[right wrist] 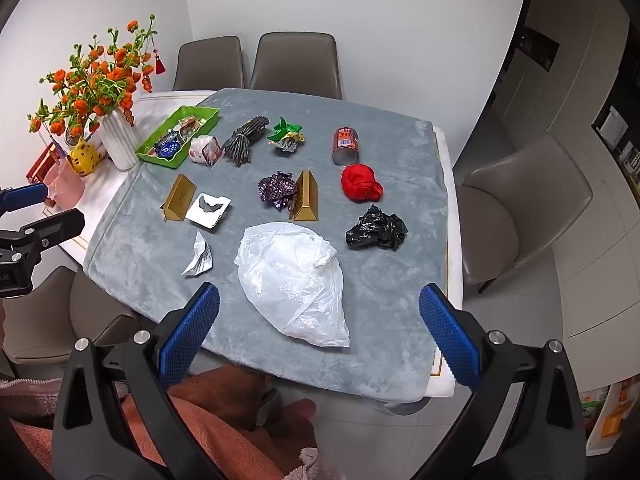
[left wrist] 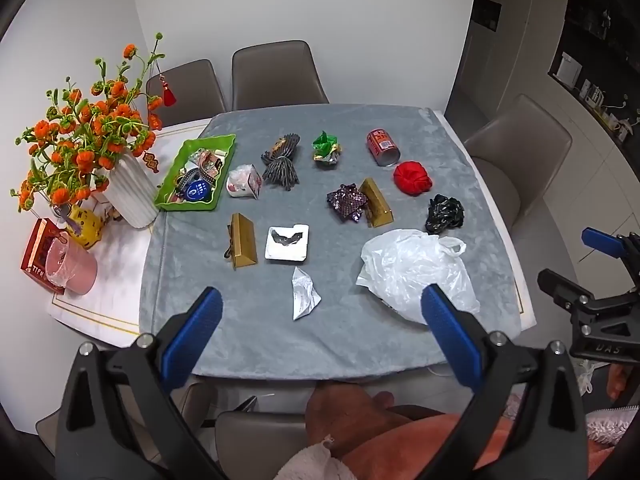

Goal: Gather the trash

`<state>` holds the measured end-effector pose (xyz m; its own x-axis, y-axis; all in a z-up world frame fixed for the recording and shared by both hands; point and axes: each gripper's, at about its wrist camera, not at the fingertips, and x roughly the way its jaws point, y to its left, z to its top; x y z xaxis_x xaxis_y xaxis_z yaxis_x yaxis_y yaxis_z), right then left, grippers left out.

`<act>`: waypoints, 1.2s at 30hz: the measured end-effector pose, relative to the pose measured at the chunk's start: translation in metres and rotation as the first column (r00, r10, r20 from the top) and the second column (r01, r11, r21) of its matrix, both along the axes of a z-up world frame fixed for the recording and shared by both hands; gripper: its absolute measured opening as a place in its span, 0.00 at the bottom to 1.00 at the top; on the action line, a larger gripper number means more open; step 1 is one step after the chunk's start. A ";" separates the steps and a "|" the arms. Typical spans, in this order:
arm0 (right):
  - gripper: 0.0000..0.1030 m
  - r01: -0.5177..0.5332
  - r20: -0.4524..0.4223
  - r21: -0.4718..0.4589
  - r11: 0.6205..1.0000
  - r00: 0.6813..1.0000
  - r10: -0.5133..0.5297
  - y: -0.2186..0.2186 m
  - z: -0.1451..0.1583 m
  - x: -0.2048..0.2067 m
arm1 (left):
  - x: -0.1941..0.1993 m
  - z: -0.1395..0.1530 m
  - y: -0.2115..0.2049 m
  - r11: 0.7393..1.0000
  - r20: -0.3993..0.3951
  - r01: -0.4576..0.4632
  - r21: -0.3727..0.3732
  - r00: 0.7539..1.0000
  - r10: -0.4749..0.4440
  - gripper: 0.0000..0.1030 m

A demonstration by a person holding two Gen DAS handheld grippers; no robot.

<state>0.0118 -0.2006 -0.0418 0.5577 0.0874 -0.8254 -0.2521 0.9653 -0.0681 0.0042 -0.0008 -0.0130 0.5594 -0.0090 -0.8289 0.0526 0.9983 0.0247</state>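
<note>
Grey cloth [left wrist: 248, 328] covers the white table [right wrist: 450, 376] between brown chairs [left wrist: 276, 74], trash lies scattered around the white plastic bag [right wrist: 296, 280] (near edge), and I hold my left tongs [left wrist: 322, 312] and right tongs [right wrist: 320, 308] wide, empty.

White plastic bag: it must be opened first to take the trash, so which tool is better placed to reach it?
Right. The white plastic bag lies directly ahead of the open right tool; from the left tool it sits off to the right, with the crumpled paper ahead instead.

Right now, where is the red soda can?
The red soda can lies on its side at the far right of the grey cloth, just beyond the red bundle.
</note>
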 end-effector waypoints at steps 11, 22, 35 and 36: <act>0.93 0.000 0.000 0.001 1.000 1.000 0.000 0.001 -0.001 0.001 | 0.000 -0.004 -0.001 1.000 -0.002 0.003 -0.008 1.000 -0.003 0.96; 0.93 0.003 0.003 0.007 1.000 1.000 -0.003 0.000 0.002 -0.001 | -0.005 0.000 -0.007 1.000 0.004 0.017 -0.012 1.000 -0.017 0.96; 0.93 -0.002 0.003 0.010 1.000 1.000 0.002 -0.001 0.004 -0.001 | -0.004 0.001 -0.004 1.000 0.001 0.016 -0.014 1.000 -0.016 0.96; 0.93 -0.003 0.002 0.010 1.000 1.000 0.003 -0.001 0.004 -0.001 | -0.004 0.001 -0.004 1.000 0.000 0.015 -0.016 1.000 -0.015 0.96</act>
